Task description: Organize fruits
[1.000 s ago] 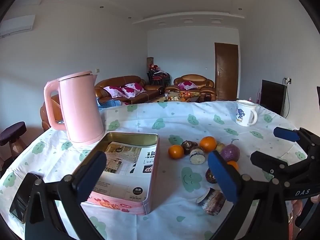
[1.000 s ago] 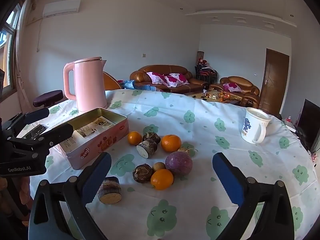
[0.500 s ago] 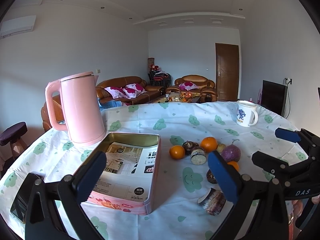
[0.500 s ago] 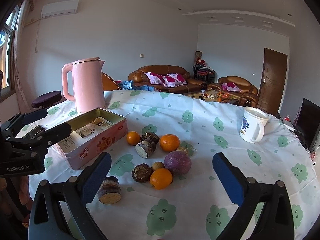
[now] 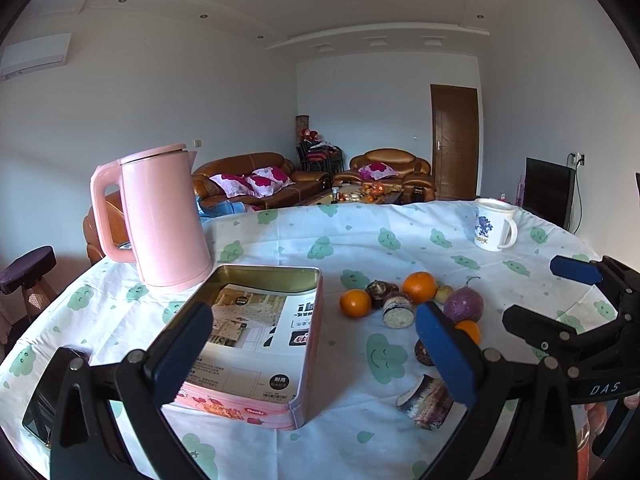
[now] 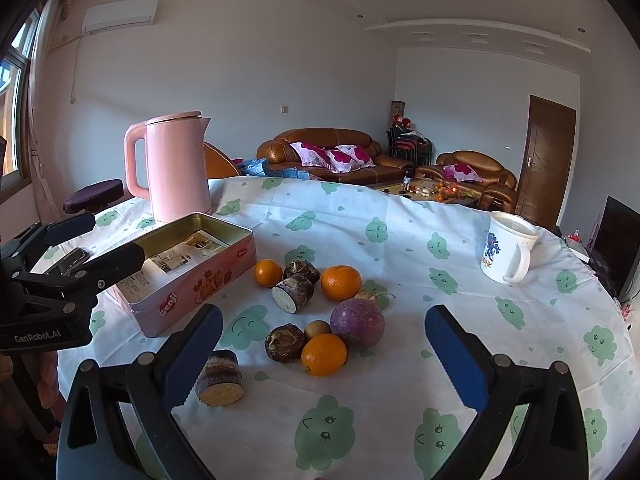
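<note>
At 12 o'clock of the wide-apart right gripper (image 6: 324, 350) lies fruit (image 6: 324, 354); left gripper (image 5: 312, 344), also apart, faces the tin (image 5: 312, 280), likely for receiving.

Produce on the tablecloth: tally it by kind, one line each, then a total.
Oranges: 3
Brown cut root chunks: 4
Round purple root: 1
Small tan pieces, partly hidden: 2
Total: 10
</note>
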Demonstrator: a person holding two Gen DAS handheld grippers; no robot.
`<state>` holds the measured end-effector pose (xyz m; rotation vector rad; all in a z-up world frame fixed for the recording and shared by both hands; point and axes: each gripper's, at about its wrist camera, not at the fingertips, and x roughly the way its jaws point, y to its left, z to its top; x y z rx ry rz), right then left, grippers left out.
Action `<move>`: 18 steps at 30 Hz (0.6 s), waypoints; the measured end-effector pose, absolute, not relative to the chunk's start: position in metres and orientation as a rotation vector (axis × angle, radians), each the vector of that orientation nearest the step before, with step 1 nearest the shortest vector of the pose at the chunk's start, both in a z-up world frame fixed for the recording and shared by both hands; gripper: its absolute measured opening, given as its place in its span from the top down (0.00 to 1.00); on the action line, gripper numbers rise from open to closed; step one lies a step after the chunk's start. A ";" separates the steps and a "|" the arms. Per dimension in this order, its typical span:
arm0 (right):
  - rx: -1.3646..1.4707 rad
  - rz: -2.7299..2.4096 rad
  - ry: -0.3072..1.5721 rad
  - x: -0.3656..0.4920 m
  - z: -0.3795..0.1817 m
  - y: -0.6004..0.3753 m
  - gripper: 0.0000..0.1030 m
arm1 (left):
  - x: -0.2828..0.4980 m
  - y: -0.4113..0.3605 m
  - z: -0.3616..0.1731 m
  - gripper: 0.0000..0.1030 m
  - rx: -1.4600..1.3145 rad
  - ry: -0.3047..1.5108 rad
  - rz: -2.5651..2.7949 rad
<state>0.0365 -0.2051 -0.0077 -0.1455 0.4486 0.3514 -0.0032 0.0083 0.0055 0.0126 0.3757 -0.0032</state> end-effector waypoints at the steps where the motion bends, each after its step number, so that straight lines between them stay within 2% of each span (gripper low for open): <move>1: -0.148 0.352 0.450 0.036 -0.008 -0.205 0.01 | -0.003 0.008 0.005 0.00 0.013 0.376 -0.003; 18: -0.147 0.344 0.454 0.038 -0.013 -0.204 0.01 | -0.004 0.010 0.005 0.00 0.016 0.378 -0.002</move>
